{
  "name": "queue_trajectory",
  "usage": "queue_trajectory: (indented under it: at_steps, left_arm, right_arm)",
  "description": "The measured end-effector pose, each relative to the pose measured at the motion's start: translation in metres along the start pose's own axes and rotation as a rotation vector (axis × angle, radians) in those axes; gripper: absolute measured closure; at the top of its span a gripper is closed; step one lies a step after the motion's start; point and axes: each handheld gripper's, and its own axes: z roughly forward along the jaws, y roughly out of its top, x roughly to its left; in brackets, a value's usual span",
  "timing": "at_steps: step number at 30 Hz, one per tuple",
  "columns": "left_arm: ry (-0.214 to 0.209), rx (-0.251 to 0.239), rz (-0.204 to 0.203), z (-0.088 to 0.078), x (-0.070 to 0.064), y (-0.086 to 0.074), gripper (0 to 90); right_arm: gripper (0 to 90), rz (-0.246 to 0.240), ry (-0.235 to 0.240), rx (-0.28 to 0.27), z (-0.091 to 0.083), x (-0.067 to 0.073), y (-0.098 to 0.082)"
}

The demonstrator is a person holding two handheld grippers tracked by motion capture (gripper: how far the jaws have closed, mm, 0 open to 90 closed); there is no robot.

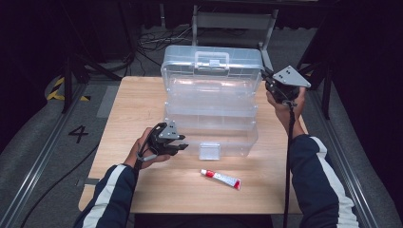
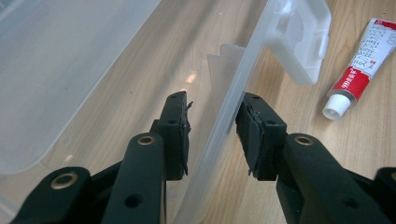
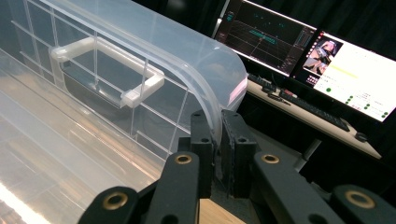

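Black pads of the left claw (image 2: 212, 135) straddle the box (image 1: 211, 114) front wall at lower centre, spread and not quite pressing it, probably to steady the base. At upper right, the right claw (image 3: 218, 154) pinches the lid (image 3: 140, 65) rim, likely holding it raised. One box, one lid handle (image 1: 212, 60), one latch (image 2: 299, 37), one red-and-white tube (image 1: 221, 179) on the worktop (image 1: 142, 185) below.

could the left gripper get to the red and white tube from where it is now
Probably yes. The left gripper sits at the clear box's front wall, its fingers straddling it. The tube lies on bare table close by, with nothing between.
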Motion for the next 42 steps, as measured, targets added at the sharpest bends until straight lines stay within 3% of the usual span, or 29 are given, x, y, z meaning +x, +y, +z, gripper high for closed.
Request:
queue_trajectory:
  at_steps: [5, 19, 25, 30, 42]
  left_arm:
    - [-0.009, -0.005, 0.016, -0.001, -0.001, 0.003, 69.9]
    - [-0.014, 0.018, 0.069, -0.004, 0.0, 0.004, 73.9]
    - [-0.022, 0.013, 0.09, -0.005, 0.001, 0.004, 75.4]
    - [-0.03, 0.014, 0.098, -0.006, 0.001, 0.003, 76.1]
    - [-0.039, 0.012, 0.105, -0.008, 0.002, 0.001, 77.0]
  right_arm:
    - [84.5, 0.011, 0.008, 0.008, 0.004, -0.003, 0.001]
    - [84.8, 0.041, 0.021, 0.052, 0.017, -0.011, 0.008]
    - [85.0, 0.077, 0.019, 0.068, 0.026, -0.014, 0.01]
    - [85.0, 0.081, 0.028, 0.084, 0.031, -0.016, 0.013]
    - [85.2, 0.14, 0.04, 0.116, 0.045, -0.022, 0.014]
